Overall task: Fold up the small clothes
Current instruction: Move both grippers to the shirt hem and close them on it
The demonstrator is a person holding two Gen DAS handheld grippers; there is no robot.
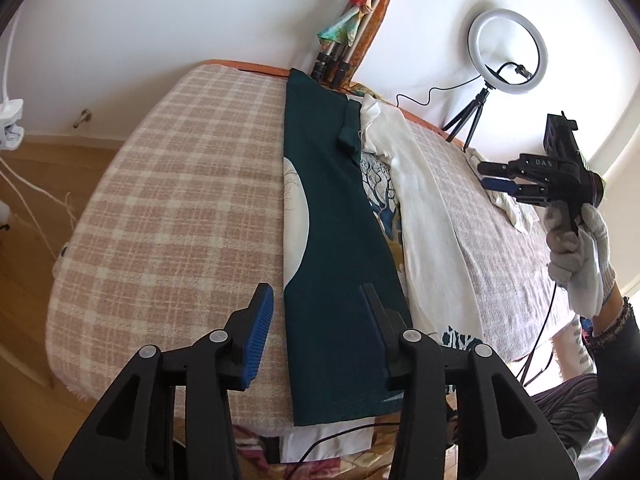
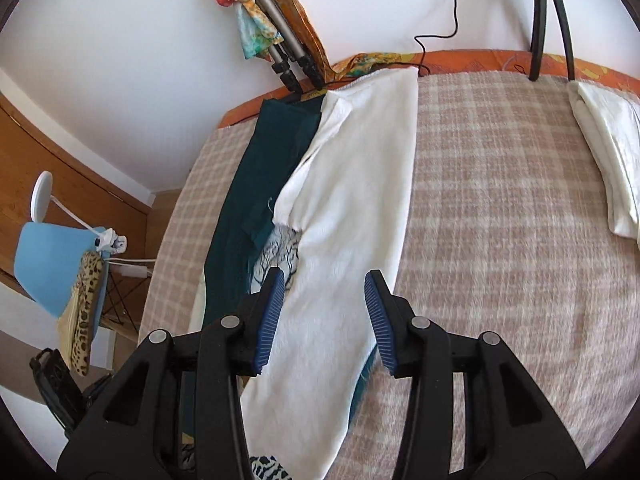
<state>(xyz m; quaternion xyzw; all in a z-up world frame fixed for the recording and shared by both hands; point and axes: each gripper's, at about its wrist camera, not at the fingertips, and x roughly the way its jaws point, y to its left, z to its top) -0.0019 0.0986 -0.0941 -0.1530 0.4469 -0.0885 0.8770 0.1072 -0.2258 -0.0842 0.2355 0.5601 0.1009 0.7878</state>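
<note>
A small garment lies on the checked blanket [image 1: 168, 200], folded lengthwise into a long strip. Its dark green panel [image 1: 332, 240] forms the left side and its white panel [image 1: 424, 220] the right, with a printed tree pattern [image 1: 380, 184] between them. My left gripper [image 1: 316, 312] is open above the near end of the green panel. My right gripper [image 2: 325, 300] is open above the white panel [image 2: 352, 208], and it also shows held in a gloved hand in the left wrist view [image 1: 504, 178]. The green panel [image 2: 256, 184] lies to its left.
A folded white cloth [image 2: 608, 148] lies at the blanket's far right. A ring light on a small tripod [image 1: 504, 48] and a bundled tripod [image 1: 348, 40] stand against the wall. A blue chair with a leopard-print item [image 2: 60, 264] stands left of the bed. Cables trail at the near edge.
</note>
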